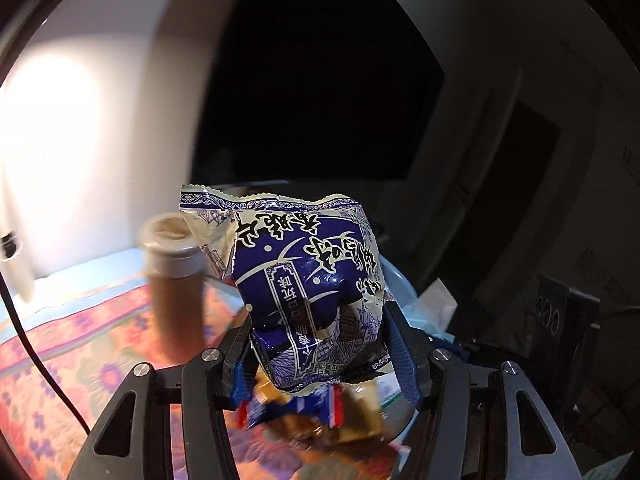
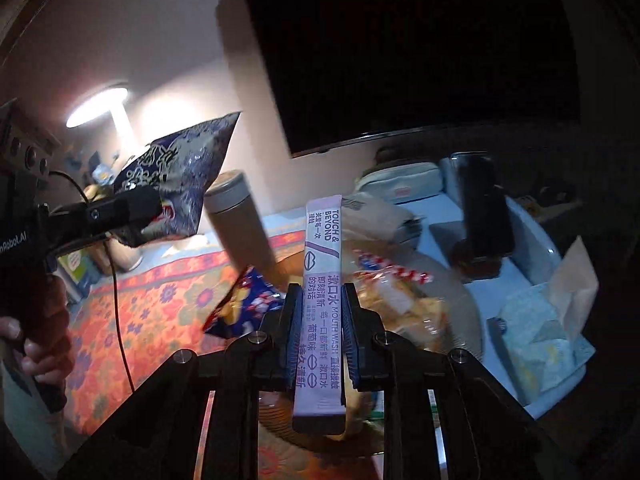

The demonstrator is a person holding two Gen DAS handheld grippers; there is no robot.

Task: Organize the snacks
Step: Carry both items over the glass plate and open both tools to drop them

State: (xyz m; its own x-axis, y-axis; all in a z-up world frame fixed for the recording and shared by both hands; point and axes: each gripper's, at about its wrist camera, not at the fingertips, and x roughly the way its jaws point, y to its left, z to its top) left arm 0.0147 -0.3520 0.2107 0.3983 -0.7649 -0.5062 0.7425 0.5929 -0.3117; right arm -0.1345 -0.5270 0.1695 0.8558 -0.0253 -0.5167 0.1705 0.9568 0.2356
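My left gripper [image 1: 320, 344] is shut on a blue and cream snack bag [image 1: 296, 280] and holds it up in the air. The same bag [image 2: 176, 184] shows at the left of the right wrist view, clamped in the left gripper [image 2: 160, 204]. My right gripper [image 2: 322, 328] is shut on a long lilac mouthwash sachet [image 2: 323, 280], held upright between the pads. Below lie more snacks: a blue packet [image 2: 248, 308] and a clear bag of biscuits [image 2: 400, 300] on a round tray [image 2: 468, 320].
A tan flask with a grey lid [image 2: 240, 224] stands on the floral orange cloth [image 2: 160, 312]; it also shows in the left wrist view [image 1: 176, 280]. A lit lamp [image 2: 100, 104], a dark TV screen [image 2: 420, 48], a black phone [image 2: 484, 208] and tissues [image 2: 540, 340] are around.
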